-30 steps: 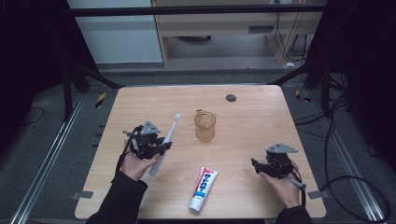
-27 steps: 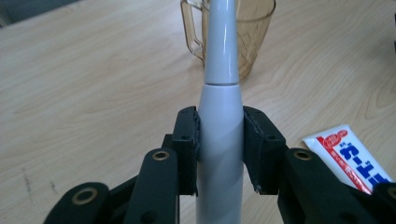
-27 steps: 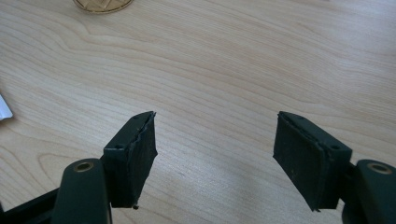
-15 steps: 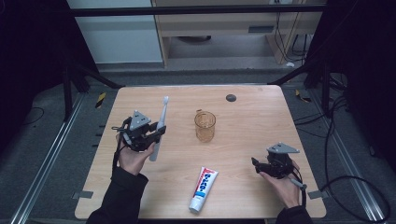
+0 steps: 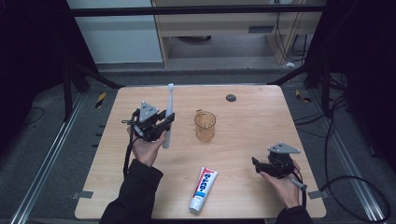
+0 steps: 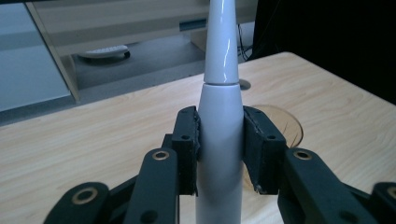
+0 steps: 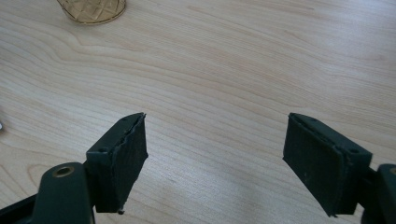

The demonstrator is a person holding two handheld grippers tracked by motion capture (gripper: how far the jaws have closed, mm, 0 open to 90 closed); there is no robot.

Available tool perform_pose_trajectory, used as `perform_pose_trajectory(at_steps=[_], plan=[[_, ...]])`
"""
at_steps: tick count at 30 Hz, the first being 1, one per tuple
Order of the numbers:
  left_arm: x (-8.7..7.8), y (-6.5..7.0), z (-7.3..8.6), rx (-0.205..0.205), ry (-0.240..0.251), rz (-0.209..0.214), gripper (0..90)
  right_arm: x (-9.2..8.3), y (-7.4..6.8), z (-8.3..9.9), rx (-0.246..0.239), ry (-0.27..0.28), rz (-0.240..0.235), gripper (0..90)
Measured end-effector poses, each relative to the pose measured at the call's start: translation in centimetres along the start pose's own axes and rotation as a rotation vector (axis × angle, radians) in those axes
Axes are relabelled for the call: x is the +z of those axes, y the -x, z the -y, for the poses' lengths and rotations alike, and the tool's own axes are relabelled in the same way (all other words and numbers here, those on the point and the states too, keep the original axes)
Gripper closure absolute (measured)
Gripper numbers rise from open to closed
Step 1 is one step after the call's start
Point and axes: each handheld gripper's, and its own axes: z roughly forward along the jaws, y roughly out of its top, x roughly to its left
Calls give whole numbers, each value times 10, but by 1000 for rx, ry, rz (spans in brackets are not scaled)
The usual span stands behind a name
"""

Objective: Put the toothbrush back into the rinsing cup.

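White toothbrush [image 5: 168,114]; amber cup [image 5: 205,126]; white, red-and-blue toothpaste tube [image 5: 203,189]; pale wood table [image 5: 261,116].

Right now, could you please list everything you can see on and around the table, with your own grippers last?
Electric toothbrush: one, white, upright in the left gripper.
Cup: one, amber glass, table centre.
Toothpaste tube: one, white with red and blue, near edge.
Round mark: one, dark, far side of the table.
Left gripper: black, clamped on the toothbrush.
Right gripper: black, jaws have just been opening, nothing between them.
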Motion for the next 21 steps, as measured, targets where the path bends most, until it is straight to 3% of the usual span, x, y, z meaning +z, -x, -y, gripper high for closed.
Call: perform_pose_trajectory(at_steps=[6,7,12,21], plan=[[10,5,-10,-3,60,-27,669,0,1,0,9,3,-1,206],[15,6,-12,-19,75,-22,669,0,1,0,10,3,0,206],[27,10,-15,-22,108,-39,669,0,1,1,11,7,10,209],[47,14,-21,-59,140,-27,669,1,2,2,13,6,16,200]])
